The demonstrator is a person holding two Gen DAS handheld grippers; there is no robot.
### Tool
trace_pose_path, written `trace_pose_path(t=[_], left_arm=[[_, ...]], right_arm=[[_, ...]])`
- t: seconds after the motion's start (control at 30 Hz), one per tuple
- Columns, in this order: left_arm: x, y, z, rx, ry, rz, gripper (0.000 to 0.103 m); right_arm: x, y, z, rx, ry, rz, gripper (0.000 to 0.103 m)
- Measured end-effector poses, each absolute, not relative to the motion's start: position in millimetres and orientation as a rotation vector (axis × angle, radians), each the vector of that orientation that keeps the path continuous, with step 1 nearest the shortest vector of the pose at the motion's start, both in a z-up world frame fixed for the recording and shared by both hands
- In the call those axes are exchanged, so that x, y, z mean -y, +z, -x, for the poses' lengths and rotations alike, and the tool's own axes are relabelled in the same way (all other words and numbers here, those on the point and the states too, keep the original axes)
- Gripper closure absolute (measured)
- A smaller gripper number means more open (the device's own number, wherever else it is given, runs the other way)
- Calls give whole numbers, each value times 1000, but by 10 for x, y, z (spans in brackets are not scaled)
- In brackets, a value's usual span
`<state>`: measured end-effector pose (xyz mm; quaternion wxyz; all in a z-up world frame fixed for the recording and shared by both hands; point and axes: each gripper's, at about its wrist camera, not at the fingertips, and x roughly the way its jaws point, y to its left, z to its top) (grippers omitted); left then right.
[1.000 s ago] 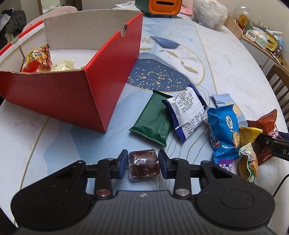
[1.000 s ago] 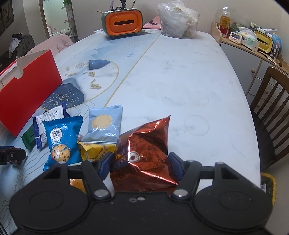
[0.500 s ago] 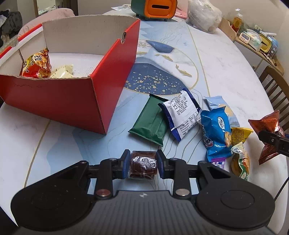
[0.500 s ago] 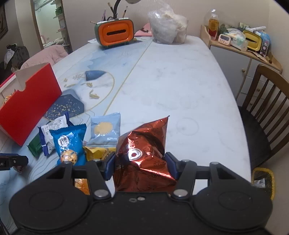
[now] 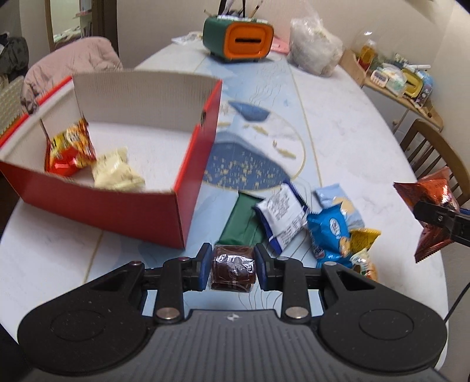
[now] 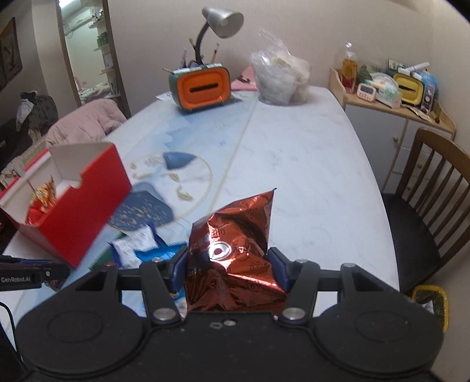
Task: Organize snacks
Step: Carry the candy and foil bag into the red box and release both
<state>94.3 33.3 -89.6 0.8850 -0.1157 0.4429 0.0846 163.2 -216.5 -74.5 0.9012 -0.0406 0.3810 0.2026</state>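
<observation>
Down at the bottom centre of the left wrist view, the left gripper [image 5: 232,270] has its blue pads pressed against both sides of a small brown cake in clear wrap [image 5: 232,271], jaws drawn narrow around it; over the past second they closed a little further onto it. The cake hangs clear of the table [image 5: 346,141]. Just above it in the frame lies a dark green packet [image 5: 239,224], partly overlapped by a white packet with a blue edge [image 5: 282,213] to its right. Further right sit a bright blue cookie bag [image 5: 330,232], a pale blue packet [image 5: 337,202] and a yellow packet [image 5: 362,239], all touching in one loose heap. At the left of the frame stands the red cardboard box [image 5: 117,210], open at the top, with a red and yellow snack bag [image 5: 70,148] and a cream wrapper [image 5: 117,173] inside, near its left wall.

At the bottom centre of the right wrist view, the right gripper [image 6: 229,271] clamps a crinkled copper-red foil bag [image 6: 235,258] between its pads, jaws about half apart; they too have just been closing in on the bag. The bag's tip points toward the upper middle of the frame. That same bag and gripper show at the right edge of the left wrist view, lifted off the table. Beyond, at the top centre of both views, stands an orange-fronted green holder [image 6: 202,88] with a desk lamp [image 6: 221,20] behind it, a clear plastic bag [image 6: 279,78] to its right, and a wooden chair [image 6: 426,188] at the right edge.
</observation>
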Motion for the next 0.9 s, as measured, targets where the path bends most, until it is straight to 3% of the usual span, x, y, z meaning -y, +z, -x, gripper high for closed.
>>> trace_pose_path(t=[0.47,0.9], left_arm=[[-914,-341,-954,-825,169,244,73],[-1747,-159,-988,-802,211,240,73]], right_arm=[[1279,-252,-1563,-708,551,86,47],[287,-190,-1535,-688,632,152,47]])
